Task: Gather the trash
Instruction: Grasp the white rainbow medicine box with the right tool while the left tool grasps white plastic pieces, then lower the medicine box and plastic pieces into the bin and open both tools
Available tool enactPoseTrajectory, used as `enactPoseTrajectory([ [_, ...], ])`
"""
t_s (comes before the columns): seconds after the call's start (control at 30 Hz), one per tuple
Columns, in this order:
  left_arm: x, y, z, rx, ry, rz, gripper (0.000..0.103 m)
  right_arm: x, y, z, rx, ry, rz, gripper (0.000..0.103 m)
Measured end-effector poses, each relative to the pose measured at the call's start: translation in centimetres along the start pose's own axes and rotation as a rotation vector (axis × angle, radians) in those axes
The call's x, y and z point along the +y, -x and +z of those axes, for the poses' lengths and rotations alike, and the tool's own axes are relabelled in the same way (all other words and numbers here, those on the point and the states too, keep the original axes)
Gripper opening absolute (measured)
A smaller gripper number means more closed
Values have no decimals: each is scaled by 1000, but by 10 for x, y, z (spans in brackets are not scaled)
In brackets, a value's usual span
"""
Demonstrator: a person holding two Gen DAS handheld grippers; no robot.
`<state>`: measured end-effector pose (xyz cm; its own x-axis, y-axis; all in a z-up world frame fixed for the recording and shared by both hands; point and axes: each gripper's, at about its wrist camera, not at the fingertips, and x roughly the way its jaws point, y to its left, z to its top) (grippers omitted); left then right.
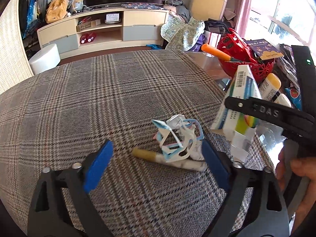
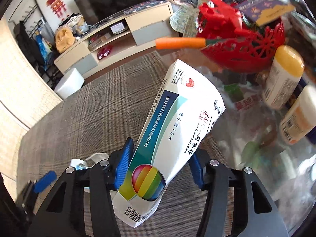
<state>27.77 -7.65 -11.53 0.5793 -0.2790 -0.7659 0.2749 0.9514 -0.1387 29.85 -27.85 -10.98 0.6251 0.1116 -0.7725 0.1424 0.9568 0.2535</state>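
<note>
Left wrist view: the left gripper [image 1: 156,164] is shown spread wide above a plaid cloth [image 1: 98,98] covering the bench, its blue pads [image 1: 98,167] standing apart on either side of the trash and pressing on nothing. Between them, at lower centre of the frame, a crumpled paper scrap [image 1: 178,138] printed in blue and pink lies on the cloth, touching a cigarette butt [image 1: 167,159] just below it. At right of the frame the right gripper [image 1: 262,111] is seen from the side with a white medicine box [image 1: 237,96] in it; part of a hand [image 1: 296,177] is visible at lower right. Right wrist view: the right gripper [image 2: 158,169] is clenched on the medicine box [image 2: 173,130], both pads pressed against its long sides, the box tilted toward upper centre. A red openwork basket [image 2: 250,49], an orange handle [image 2: 179,43] and two yellow-capped bottles [image 2: 284,77] are seen at upper right.
</note>
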Motion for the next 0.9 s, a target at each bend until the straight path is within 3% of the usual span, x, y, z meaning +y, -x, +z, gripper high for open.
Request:
enactPoseTrajectory([
  [0.2, -6, -19, 8, 27, -8, -29, 65, -22, 9, -5, 19, 12, 16, 54],
  [0.3, -8, -25, 8, 42, -20, -54, 43, -24, 12, -12, 20, 21, 21, 54],
  [0.37, -8, -25, 7, 46, -25, -62, 17, -24, 15, -15, 19, 18, 31, 54],
  [0.43, -10, -18, 6, 40, -32, -59, 0, -22, 19, -20, 25, 25, 40, 53],
  [0.7, -16, 54, -4, -18, -34, -49, 0, 1, 66, -48, 14, 58, 84, 52],
  [0.9, -31, 132, -45, -46, -25, -47, 0, 15, 133, -87, 2, 103, 111, 52],
])
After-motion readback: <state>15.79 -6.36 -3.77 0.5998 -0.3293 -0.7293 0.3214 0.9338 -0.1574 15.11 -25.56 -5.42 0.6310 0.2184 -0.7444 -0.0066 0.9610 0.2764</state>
